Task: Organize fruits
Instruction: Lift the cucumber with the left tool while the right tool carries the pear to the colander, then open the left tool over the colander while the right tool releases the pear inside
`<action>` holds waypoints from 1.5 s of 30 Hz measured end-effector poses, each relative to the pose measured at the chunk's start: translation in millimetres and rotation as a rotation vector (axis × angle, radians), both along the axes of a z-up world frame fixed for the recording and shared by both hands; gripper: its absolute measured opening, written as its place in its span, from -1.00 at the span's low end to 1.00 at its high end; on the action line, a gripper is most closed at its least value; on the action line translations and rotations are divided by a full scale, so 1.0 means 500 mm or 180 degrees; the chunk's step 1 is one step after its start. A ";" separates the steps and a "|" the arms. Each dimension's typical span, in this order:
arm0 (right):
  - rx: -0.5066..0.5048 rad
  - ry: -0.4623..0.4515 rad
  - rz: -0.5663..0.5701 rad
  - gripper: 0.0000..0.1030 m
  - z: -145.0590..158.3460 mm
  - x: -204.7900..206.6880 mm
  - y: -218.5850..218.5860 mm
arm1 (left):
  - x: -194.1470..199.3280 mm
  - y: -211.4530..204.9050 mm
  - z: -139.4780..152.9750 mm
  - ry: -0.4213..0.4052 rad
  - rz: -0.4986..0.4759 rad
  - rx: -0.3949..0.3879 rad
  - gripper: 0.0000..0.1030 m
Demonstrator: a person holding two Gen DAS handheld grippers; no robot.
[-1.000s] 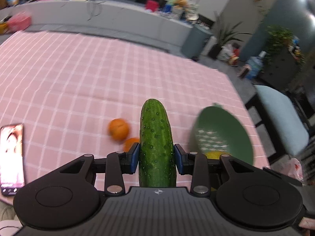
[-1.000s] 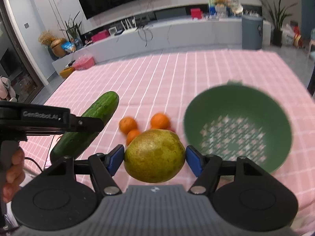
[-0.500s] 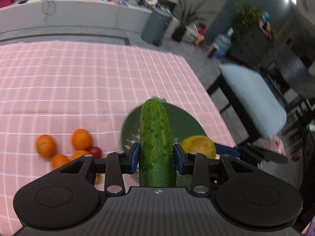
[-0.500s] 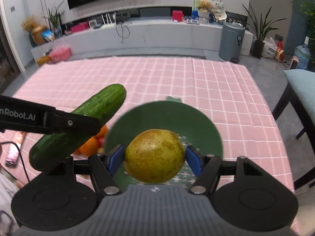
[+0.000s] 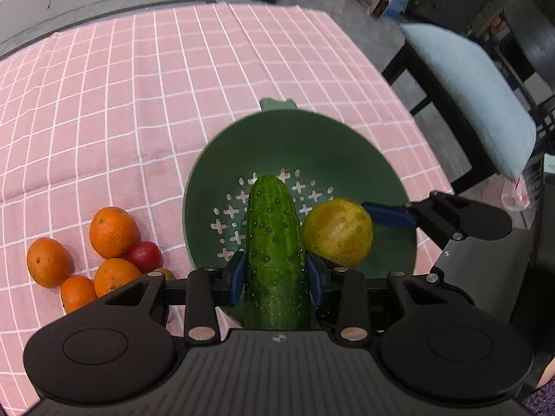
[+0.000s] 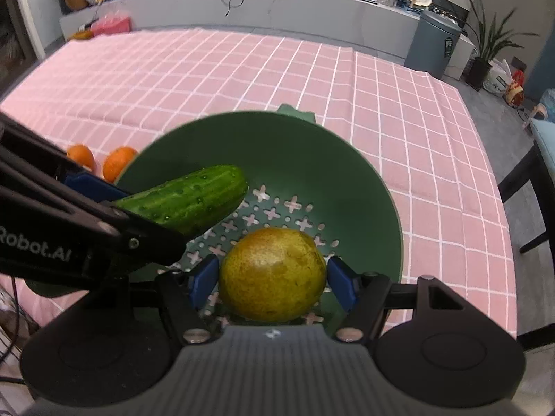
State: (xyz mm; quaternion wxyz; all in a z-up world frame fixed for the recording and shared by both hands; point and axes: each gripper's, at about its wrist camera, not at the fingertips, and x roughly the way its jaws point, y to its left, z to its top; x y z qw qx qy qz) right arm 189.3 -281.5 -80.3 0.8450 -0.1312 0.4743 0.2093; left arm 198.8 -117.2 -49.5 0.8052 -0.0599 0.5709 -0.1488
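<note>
While held over green colander [image 5: 208,159], cucumber [image 5: 274,239], pear [image 6: 274,274] still clawed.

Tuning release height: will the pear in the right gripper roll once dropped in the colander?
Probably: the pear looks rounded and smooth, and the colander curves inward, so it should settle centrally. It may bump the cucumber if both are released together.

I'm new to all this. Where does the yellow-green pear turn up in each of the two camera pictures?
Left wrist view: the pear sits right of centre, beside the cucumber, held by the right gripper that enters from the right.
Right wrist view: the pear is at bottom centre between the blue pads.
Shared landmark: the green colander behind the pear in both.
</note>
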 end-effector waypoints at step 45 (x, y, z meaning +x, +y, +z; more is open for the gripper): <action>-0.0345 -0.0884 -0.0298 0.77 0.144 -0.152 0.032 | -0.105 0.120 0.116 -0.0582 0.0250 -0.0212 0.26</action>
